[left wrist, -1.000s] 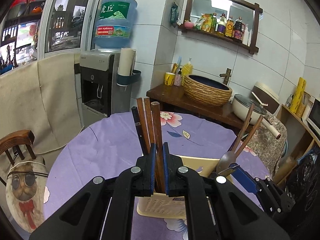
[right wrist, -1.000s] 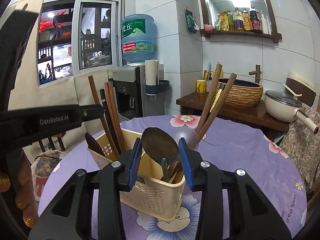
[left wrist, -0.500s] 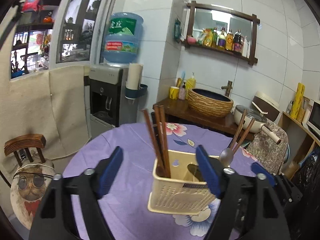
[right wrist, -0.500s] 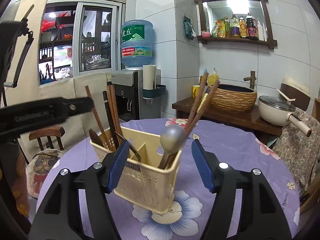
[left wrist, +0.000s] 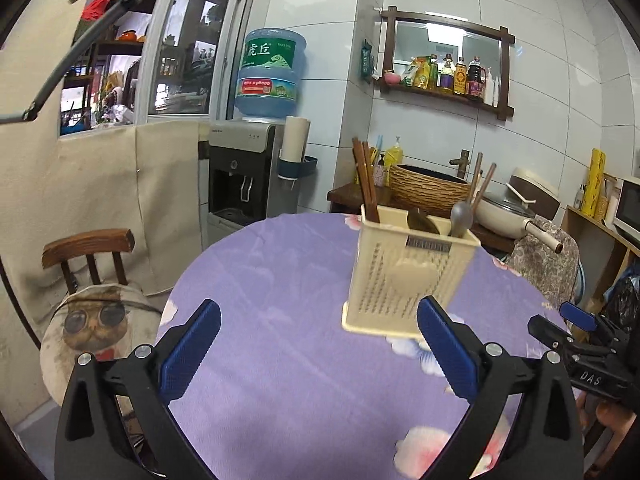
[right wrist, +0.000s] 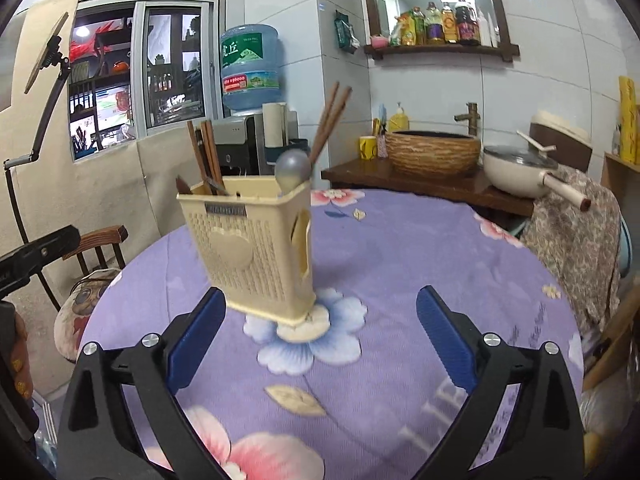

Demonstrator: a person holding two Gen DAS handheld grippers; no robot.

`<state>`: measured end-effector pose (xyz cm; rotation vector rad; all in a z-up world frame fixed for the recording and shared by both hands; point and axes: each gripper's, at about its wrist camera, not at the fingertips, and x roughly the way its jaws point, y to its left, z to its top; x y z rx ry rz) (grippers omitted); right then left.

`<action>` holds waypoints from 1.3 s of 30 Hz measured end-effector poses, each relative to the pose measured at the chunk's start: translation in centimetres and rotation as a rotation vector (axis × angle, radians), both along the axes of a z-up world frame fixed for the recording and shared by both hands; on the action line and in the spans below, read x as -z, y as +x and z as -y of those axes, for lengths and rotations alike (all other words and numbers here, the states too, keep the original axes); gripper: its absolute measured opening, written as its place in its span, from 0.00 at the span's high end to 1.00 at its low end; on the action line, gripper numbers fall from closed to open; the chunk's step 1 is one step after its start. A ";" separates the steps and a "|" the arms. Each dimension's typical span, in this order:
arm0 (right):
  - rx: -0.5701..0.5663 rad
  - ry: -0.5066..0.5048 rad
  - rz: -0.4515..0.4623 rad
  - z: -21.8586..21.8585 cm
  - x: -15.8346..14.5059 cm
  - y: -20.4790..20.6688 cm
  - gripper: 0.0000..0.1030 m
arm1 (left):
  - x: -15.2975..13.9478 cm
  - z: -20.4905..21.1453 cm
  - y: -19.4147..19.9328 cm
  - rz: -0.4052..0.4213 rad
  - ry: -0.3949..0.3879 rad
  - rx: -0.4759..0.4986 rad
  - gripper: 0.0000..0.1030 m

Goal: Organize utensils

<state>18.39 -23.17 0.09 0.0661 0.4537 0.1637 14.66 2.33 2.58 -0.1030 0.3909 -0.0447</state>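
Note:
A cream perforated utensil basket stands on the round table's purple flowered cloth. Brown chopsticks stand in one end of it. A grey spoon and two wooden handles stand in the other end. My left gripper is back from the basket, its jaws opening wide with nothing between them. My right gripper is also short of the basket, its jaws opening and empty.
A wooden chair with a cat cushion sits left of the table. Behind it are a water dispenser, a dark counter with a woven basin and a cream pot. A phone stand rises at the left.
The left gripper let go of the chopsticks and the right one released the spoon. Both opened wide and drew back from the basket, which now looks smaller and farther.

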 end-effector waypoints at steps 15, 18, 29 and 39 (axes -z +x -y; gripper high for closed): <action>-0.151 -0.026 0.164 -3.5 0.4 -15.0 0.05 | 2.1 -0.6 -11.2 0.064 -0.025 0.019 0.06; -0.161 -0.039 0.189 -3.9 -0.3 -17.4 0.06 | 2.0 -0.7 -12.4 0.062 -0.025 0.051 0.06; -0.131 -0.017 0.217 -2.8 -1.3 -19.1 0.05 | 1.9 0.2 -13.4 0.085 -0.007 0.080 0.06; -0.103 0.016 0.193 -2.0 -0.9 -18.8 0.05 | 2.0 0.3 -13.5 0.079 0.011 0.087 0.06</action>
